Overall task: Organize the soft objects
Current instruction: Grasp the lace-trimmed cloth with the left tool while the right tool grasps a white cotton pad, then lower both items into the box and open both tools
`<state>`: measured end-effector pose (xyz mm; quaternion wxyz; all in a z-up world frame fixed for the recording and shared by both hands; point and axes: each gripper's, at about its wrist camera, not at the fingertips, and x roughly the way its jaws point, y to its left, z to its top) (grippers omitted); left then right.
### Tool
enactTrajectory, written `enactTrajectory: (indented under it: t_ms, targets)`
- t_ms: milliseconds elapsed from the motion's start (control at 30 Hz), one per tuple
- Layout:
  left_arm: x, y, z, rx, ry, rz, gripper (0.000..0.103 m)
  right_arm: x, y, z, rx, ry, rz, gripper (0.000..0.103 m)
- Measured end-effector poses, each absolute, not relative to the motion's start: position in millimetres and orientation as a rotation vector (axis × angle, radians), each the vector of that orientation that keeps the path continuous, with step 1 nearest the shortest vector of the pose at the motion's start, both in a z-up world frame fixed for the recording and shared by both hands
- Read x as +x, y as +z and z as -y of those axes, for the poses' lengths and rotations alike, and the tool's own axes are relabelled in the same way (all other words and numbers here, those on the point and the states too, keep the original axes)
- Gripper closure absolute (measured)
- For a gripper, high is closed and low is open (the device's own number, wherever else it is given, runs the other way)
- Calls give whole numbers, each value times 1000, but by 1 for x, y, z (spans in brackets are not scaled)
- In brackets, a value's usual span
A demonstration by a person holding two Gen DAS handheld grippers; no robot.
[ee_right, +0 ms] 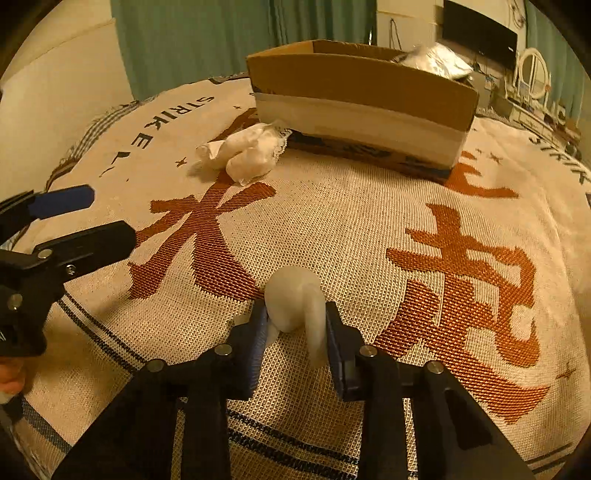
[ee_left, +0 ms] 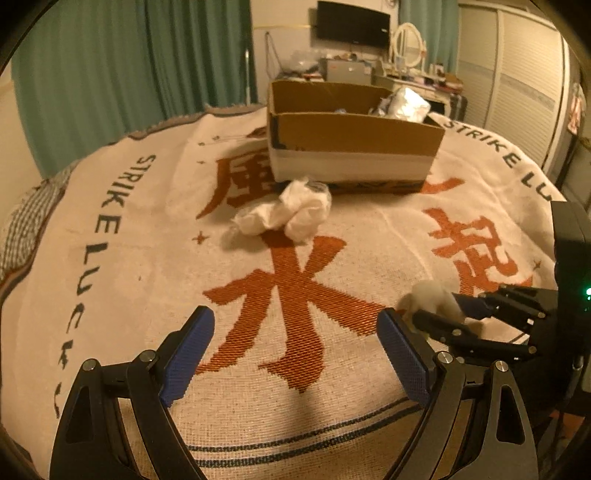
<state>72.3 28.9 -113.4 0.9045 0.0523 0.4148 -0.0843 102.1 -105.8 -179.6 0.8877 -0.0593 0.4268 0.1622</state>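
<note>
My right gripper (ee_right: 295, 321) is shut on a small white soft ball (ee_right: 295, 302), held just above the printed blanket (ee_right: 369, 229); the ball also shows in the left wrist view (ee_left: 434, 297). My left gripper (ee_left: 295, 332) is open and empty over the blanket, to the left of the right gripper (ee_left: 443, 314). A crumpled white cloth bundle (ee_left: 291, 214) lies on the blanket in front of the cardboard box (ee_left: 351, 147); it also shows in the right wrist view (ee_right: 243, 151). The box (ee_right: 362, 99) holds a shiny white bundle (ee_right: 436, 59).
The blanket covers a bed with green curtains (ee_left: 129, 74) behind. A dresser with a mirror (ee_left: 406, 40) and a dark screen (ee_left: 352, 24) stand at the back, and a wardrobe (ee_left: 517, 81) stands at the right.
</note>
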Motion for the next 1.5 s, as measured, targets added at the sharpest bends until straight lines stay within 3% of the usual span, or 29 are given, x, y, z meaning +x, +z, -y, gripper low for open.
enactTrajectory:
  t_ms: [167,600,1000,1100,1167,1200,1333,1500]
  targets:
    - [72,-104,-27,109,-169,-857,12,102,-165,120,-33,352,-870,80]
    - [142,-91,-15,17,-126,-908,15,167,-87,128,-51,340,-740,80]
    - [215,-157,0,52,-117,-953,15,220,-139,139,-20,300,-821,80]
    - [217,-158,0,71,-141,-939,30,225,-142,140,-25,290,-827,80]
    - [216,-157,0,87,-152,-933,49,224,-141,139,-23,291,-822,80]
    - [214,-157,0,95,-154,-933,67,223,-140,139,-21,292,-818,80]
    - [203,-148,-8,58,-145,-908,78,213,-135,141,-13,298,-815,80]
    - [180,-114,-6,35,-165,-856,78,196,-118,147,-21,293,-804,80]
